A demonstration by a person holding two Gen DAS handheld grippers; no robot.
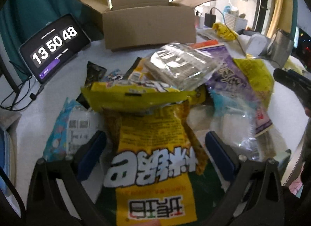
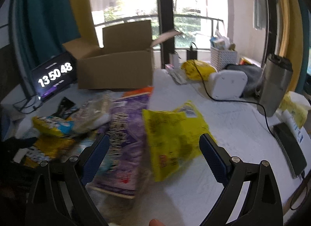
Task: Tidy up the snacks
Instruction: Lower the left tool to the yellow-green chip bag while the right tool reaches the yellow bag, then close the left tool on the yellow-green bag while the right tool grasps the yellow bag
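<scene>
Left wrist view. One left gripper [image 1: 155, 150], fingers [image 1: 91, 152] spread wide apart, clamped on nothing; one yellow snack bag [image 1: 153, 148] with white lettering lies between them, clear of both pads. One heap of snacks on the white surface [image 1: 58, 89], about eight packets countable: the yellow bag; one yellow packet [image 1: 136, 97] lying across its top; one clear-wrapped packet [image 1: 182, 66] uppermost; one purple packet [image 1: 233, 78]; one yellow-green bag [image 1: 256, 76] at the heap's right; one blue-and-white packet [image 1: 72, 128] at its left; one black packet [image 1: 93, 74]; one clear bag [image 1: 239, 126]. One open cardboard box [image 1: 149, 23] at the far edge, four flaps up. One tablet clock [image 1: 54, 49] at the far left corner, reading 13 50 48. Bare surface between heap and box, and along the left edge.

Right wrist view. One right gripper [image 2: 155, 154], fingers [image 2: 211, 158] wide apart, holding nothing, poised over the yellow-green bag [image 2: 175, 140] and the purple packet [image 2: 124, 138]; view blurred. Same box [image 2: 116, 68] and tablet clock [image 2: 54, 76] at the far edge. Right side: one white device [image 2: 227, 84], one steel flask [image 2: 276, 84], one white basket [image 2: 223, 56], one phone [image 2: 289, 148] near the right edge, one black cable [image 2: 213, 97] crossing open surface. Widest clear stretch lies right of the heap.
</scene>
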